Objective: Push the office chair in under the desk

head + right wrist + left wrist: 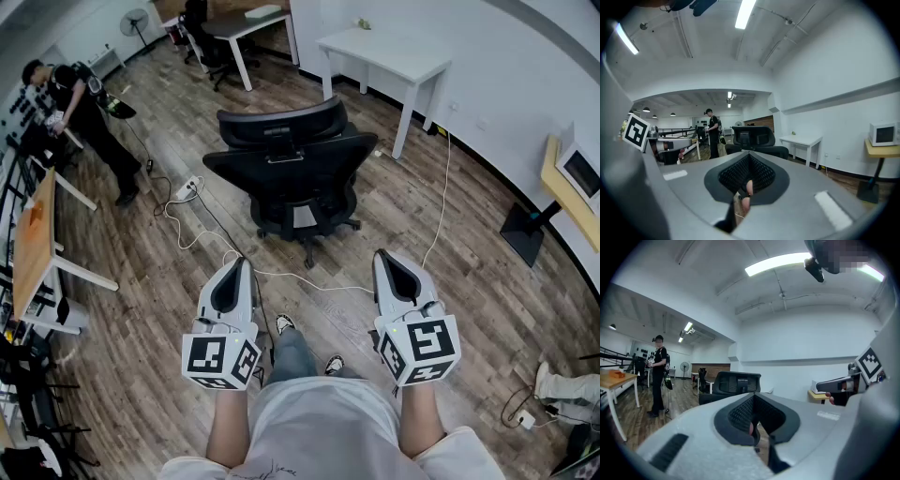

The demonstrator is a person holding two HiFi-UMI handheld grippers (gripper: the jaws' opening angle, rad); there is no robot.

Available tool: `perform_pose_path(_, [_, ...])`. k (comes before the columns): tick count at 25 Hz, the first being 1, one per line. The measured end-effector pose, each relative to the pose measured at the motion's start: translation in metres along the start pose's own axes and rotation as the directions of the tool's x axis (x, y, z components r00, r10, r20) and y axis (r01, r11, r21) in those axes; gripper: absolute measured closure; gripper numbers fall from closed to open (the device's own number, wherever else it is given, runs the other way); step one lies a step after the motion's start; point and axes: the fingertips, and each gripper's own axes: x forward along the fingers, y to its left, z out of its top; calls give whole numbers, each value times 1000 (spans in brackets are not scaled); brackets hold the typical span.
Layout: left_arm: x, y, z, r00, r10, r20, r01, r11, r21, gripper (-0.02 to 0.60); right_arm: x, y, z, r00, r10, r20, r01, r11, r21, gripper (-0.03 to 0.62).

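Head view looks down on the left tongs [236, 265] and the right tongs [382, 257], held side by side and roughly level above the wooden floor [469, 281]. Each pair is closed tight with its jaws together, and the left gripper view and right gripper view show nothing caught between them. Both point toward the black office chair [295, 173], which stands on open floor just ahead of the tongs, apart from them and not touched by either. A white cable [309, 281] trails over the floor between the chair's wheeled base and the tongs. Left of the chair lies a power strip [187, 190]. Beyond the chair and to its right stands the white bench [384, 52], clearly apart from it, so the chair is not under it. Far to the chair's left, a person in black [80, 112] stands near a wood-topped table [33, 239].
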Motion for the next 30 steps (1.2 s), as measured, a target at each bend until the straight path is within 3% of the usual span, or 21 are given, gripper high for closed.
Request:
perform_pose_path(6, [8,-3,3,1000,-3,1,3,1000,24,580,4,-12,2,1000,-12,6,12,1000,19,583])
perform_pose_path(13, [35,12,4,1000,1,0,-1,997,76,580,33,-14,6,999,39,15,-40,996,82,582])
perform_pose_path(24, [129,61,-2,999,10,-49,-2,990,143,580,126,-27,21,997,66,-26,-66,998,-15,580])
perform_pose_path(30, [175,112,-7,993,18,-120,13,968,250,580,189,-29,34,999,19,-38,-20,999,-26,580])
